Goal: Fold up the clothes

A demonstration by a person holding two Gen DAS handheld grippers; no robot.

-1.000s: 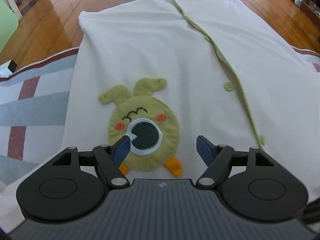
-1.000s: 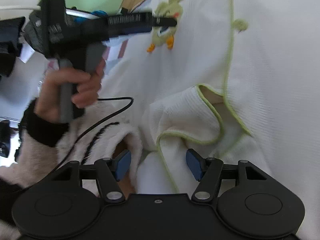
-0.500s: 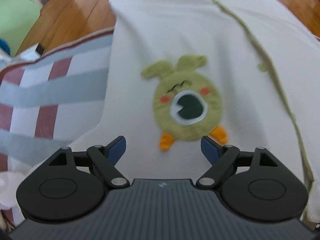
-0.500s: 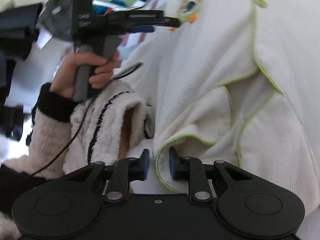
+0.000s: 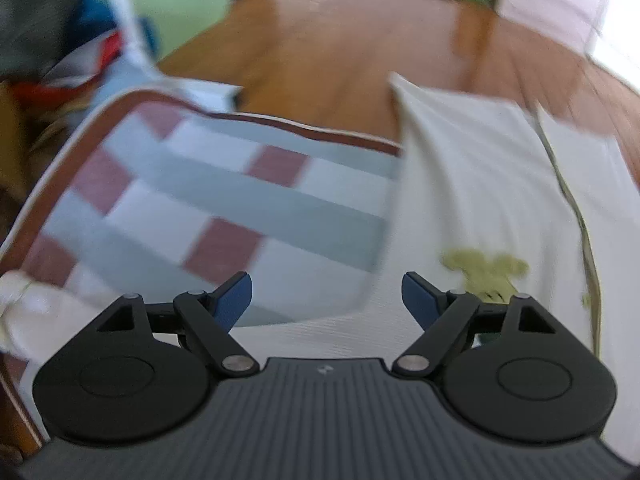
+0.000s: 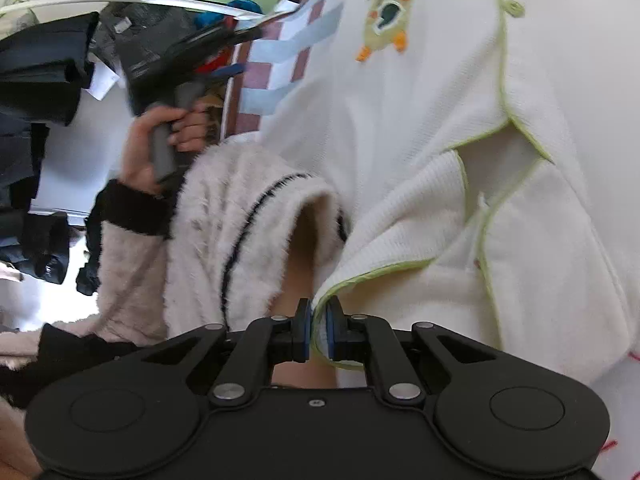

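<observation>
Right gripper (image 6: 318, 330) pinched shut on green-trimmed edge of white cardigan (image 6: 420, 128), near the person's fuzzy sleeve (image 6: 224, 216). Cardigan lies spread on checked blanket (image 5: 224, 208), duck patch (image 6: 386, 12) facing up. Left gripper (image 5: 326, 296) spread wide, holding nothing, hovering over the cardigan's side edge where it meets the blanket. Left-wrist view blurred, wooden floor (image 5: 352, 48) beyond

left tongs (image 5: 326, 294) gaping over bare checked blanket (image 5: 224, 200), nothing between the jaws, white cardigan (image 5: 480, 200) edge just right of them, right tongs (image 6: 318, 334) clamped on its green-trimmed hem, fuzzy sleeve (image 6: 224, 216) crowding left, dark clutter (image 6: 44, 64) beyond
</observation>
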